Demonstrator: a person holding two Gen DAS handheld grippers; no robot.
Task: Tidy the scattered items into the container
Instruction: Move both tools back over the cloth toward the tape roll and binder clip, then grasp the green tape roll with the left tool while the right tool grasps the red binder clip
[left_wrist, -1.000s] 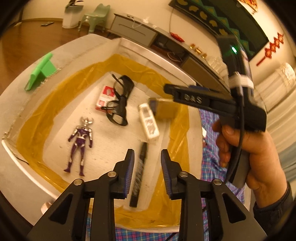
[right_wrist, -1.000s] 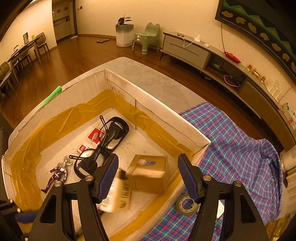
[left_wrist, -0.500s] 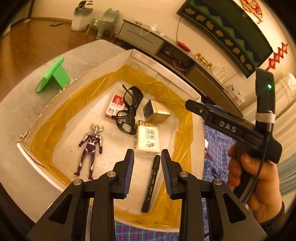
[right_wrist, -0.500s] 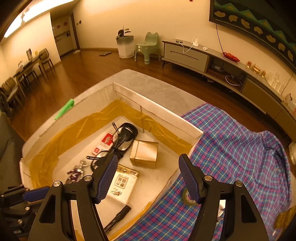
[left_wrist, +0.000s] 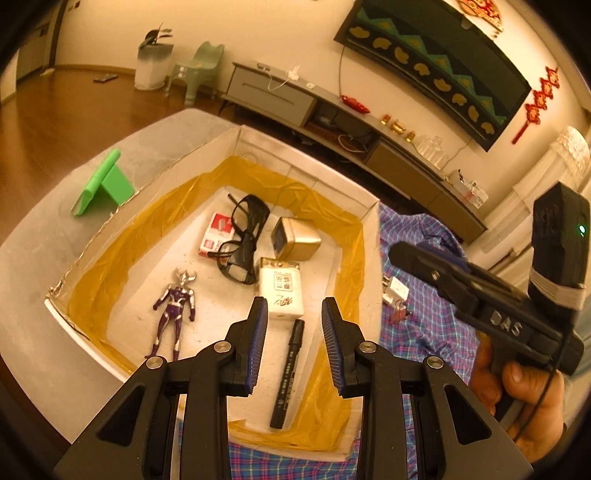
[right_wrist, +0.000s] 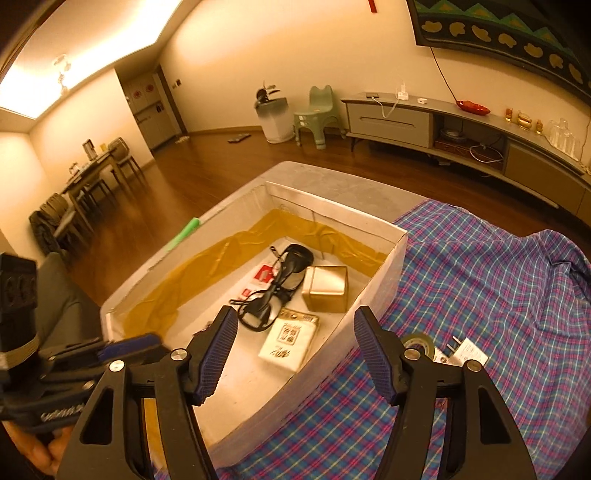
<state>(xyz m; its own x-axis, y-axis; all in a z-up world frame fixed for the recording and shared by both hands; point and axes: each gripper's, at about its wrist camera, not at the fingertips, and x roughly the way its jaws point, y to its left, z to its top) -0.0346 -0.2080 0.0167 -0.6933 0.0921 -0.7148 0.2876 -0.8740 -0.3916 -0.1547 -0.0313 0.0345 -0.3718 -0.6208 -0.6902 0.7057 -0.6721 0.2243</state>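
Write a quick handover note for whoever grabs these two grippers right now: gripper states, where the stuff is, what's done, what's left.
Left gripper: jaws partly open, empty, above the box.
Right gripper: open and empty, its jaws just narrowed a little; it hangs over the box's edge by the cloth.
In the box: gold tin, white packet, glasses, red card, toy figure, marker.
Left: tape roll, plug and a small clip lie on the cloth; green stand sits outside the box's far side.

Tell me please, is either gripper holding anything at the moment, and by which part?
Nothing is held: the left gripper and right gripper both have empty jaws above the white box.
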